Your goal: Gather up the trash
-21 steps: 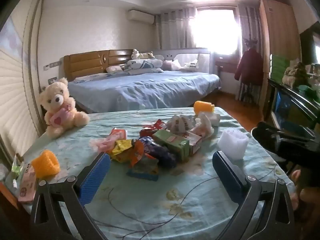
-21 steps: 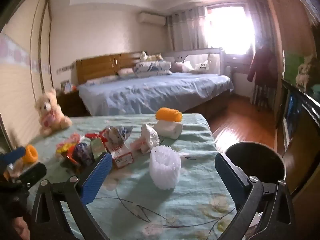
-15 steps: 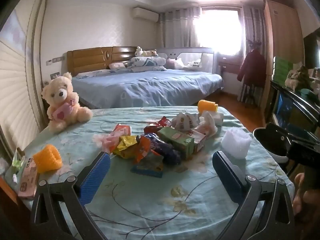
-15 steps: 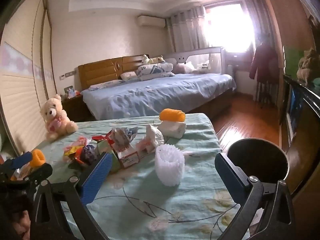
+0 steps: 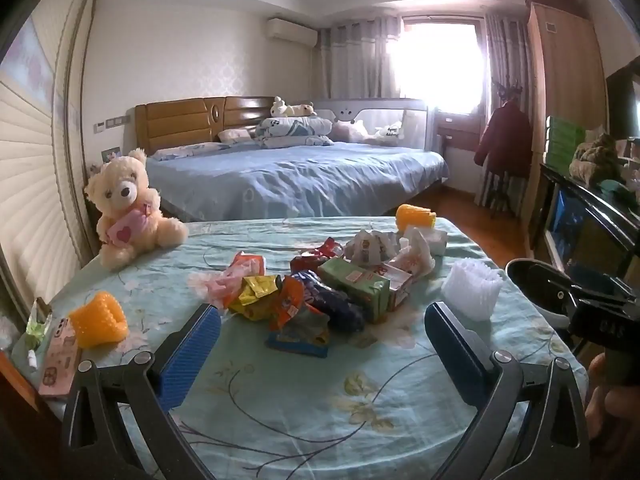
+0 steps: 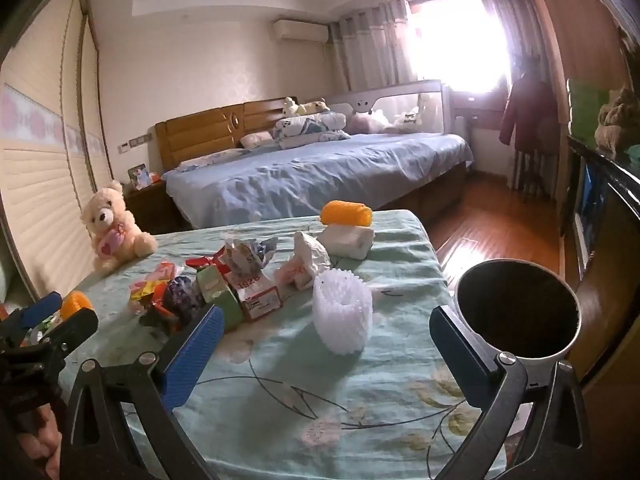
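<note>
A heap of snack wrappers [image 5: 296, 304] and small cartons, one of them a green carton [image 5: 356, 286], lies in the middle of a table under a light green floral cloth [image 5: 280, 400]. The same wrappers [image 6: 176, 300] and a red-and-white carton [image 6: 254, 294] show in the right wrist view. A white foam fruit net [image 6: 342, 316] stands near the table's right side. My left gripper [image 5: 322, 344] hangs open just short of the heap, nothing between its blue pads. My right gripper [image 6: 326, 356] is open too, with the white foam net [image 5: 472, 294] ahead between its fingers, untouched. A dark round bin [image 6: 518, 316] stands off the table's right edge.
A teddy bear [image 5: 126, 210] sits at the table's far left. Orange foam nets [image 5: 98, 320] [image 5: 414, 216] lie left and far right, beside a white tissue pack [image 6: 348, 238]. A pink phone [image 5: 60, 356] rests at the left edge. Behind is a blue bed [image 5: 296, 176].
Both grippers have risen and tilted a little, so the table and heap sit lower in each view. Both jaws stay wide open. Nothing on the table has moved.
</note>
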